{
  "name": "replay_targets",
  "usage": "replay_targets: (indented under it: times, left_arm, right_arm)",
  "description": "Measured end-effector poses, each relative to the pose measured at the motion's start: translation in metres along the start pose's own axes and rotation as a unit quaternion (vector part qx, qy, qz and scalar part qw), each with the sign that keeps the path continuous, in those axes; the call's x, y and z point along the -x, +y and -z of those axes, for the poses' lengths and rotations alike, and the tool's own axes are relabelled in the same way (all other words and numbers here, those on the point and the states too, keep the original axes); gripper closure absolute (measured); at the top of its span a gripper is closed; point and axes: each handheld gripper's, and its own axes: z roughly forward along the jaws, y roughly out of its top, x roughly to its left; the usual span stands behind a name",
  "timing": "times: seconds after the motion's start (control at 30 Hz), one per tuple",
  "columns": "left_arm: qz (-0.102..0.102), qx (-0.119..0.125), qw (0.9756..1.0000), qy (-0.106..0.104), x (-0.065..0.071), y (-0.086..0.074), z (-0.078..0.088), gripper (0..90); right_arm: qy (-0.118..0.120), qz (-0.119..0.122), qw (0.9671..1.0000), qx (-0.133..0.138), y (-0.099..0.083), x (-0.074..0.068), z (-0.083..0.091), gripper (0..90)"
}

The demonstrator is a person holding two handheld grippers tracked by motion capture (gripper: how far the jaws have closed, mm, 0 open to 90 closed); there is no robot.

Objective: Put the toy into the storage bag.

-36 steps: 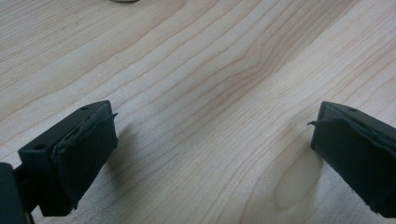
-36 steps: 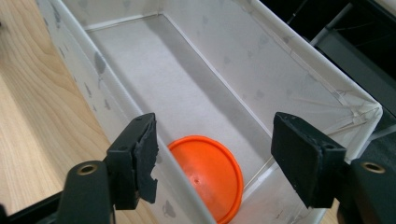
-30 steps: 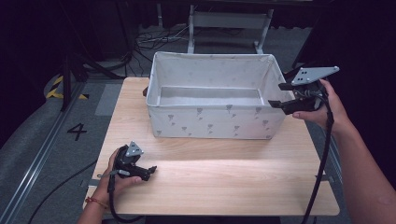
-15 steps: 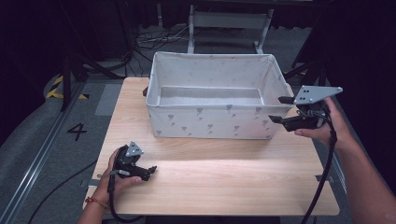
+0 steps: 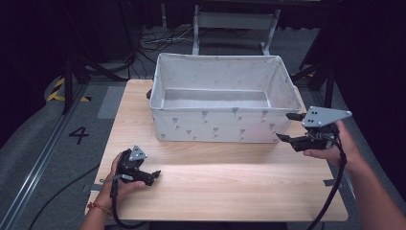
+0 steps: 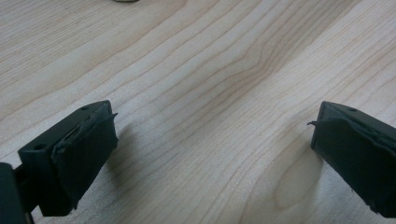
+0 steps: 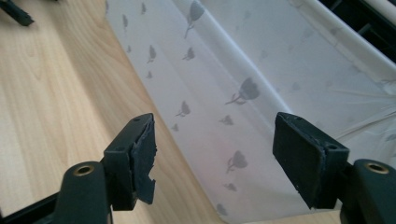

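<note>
Pale wood-grain table (image 5: 230,191) is looking smooth and faintly sheeny; the white cloth bin (image 5: 222,127), centre frame, is showing a matt printed weave.

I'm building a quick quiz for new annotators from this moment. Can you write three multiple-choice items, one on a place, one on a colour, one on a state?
1. Where does the fabric bin stand?
A. On the floor beside the table
B. On the far half of the wooden table
C. On the table's near edge, between the hands

2. What colour is the bin's cloth?
A. White with small grey flower prints
B. Plain black
C. Red stripes

3. How do the jaws of the right gripper stand?
A. Shut on the bin's rim
B. Shut on nothing
C. Open, near the bin's right front corner

Answers:
1 B: the high view shows it on the tabletop's far part.
2 A: the right gripper view shows grey flowers on white cloth.
3 C: the right gripper view shows a wide gap between the jaws, with nothing gripped.
</note>
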Motion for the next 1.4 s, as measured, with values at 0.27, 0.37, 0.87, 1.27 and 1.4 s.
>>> replay_targets:
  times: [0.27, 0.37, 0.87, 1.27, 1.4]
  left_arm:
    - [0.0, 0.0, 1.0, 0.0, 0.0, 0.0, 0.0, 0.5]
    - [0.001, 0.0, 1.0, 0.0, 0.0, 0.0, 0.0, 0.5]
    - [0.001, 0.0, 1.0, 0.0, 0.0, 0.0, 0.0, 0.5]
    - [0.001, 0.0, 1.0, 0.0, 0.0, 0.0, 0.0, 0.5]
    - [0.002, 0.0, 1.0, -0.001, 0.0, 0.0, 0.0, 0.5]
  right_arm:
    - [0.007, -0.014, 0.9998, -0.01, -0.026, -0.01, -0.004, 28.6]
    - [0.003, -0.017, 0.9998, -0.014, -0.032, -0.012, -0.006, 28.3]
    - [-0.027, -0.023, 0.9981, -0.05, -0.079, -0.039, -0.028, 22.2]
    - [-0.022, -0.071, 0.9949, -0.068, -0.132, -0.051, -0.046, 22.6]
    - [-0.014, -0.125, 0.9895, -0.071, -0.164, -0.053, -0.052, 22.7]
